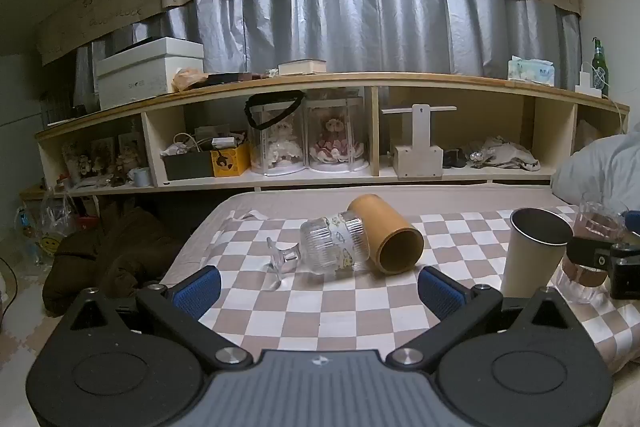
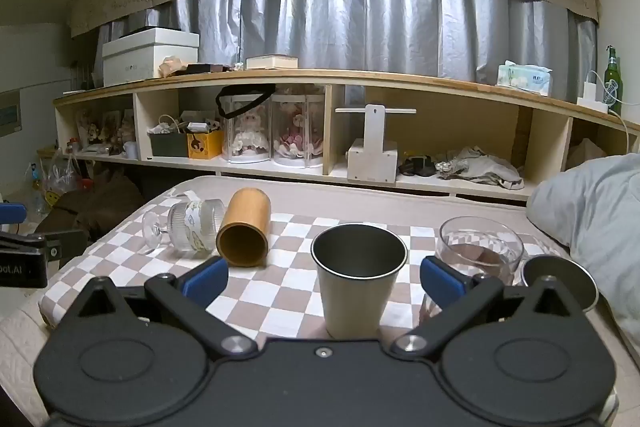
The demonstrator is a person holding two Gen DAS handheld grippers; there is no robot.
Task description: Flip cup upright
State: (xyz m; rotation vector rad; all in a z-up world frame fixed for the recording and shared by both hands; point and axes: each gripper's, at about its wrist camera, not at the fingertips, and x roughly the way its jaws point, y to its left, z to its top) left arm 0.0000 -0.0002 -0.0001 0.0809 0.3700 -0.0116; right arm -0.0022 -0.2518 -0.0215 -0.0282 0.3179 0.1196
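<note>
A tan cylindrical cup (image 1: pixel 386 233) lies on its side on the checkered cloth (image 1: pixel 320 311), mouth toward me. A ribbed stemmed glass (image 1: pixel 328 247) lies on its side against its left flank. Both also show in the right wrist view: the tan cup (image 2: pixel 244 231) and the glass (image 2: pixel 188 225). My left gripper (image 1: pixel 318 287) is open and empty, just short of the two. My right gripper (image 2: pixel 322 281) is open, its fingers either side of an upright metal cup (image 2: pixel 358 279) without touching it.
A clear glass (image 2: pixel 478 251) stands upright right of the metal cup, with another round vessel (image 2: pixel 560 277) beside it. A grey pillow (image 2: pixel 592 219) lies at right. A long shelf unit (image 1: pixel 320 131) runs behind the bed. A dark heap (image 1: pixel 108 255) lies on the floor at left.
</note>
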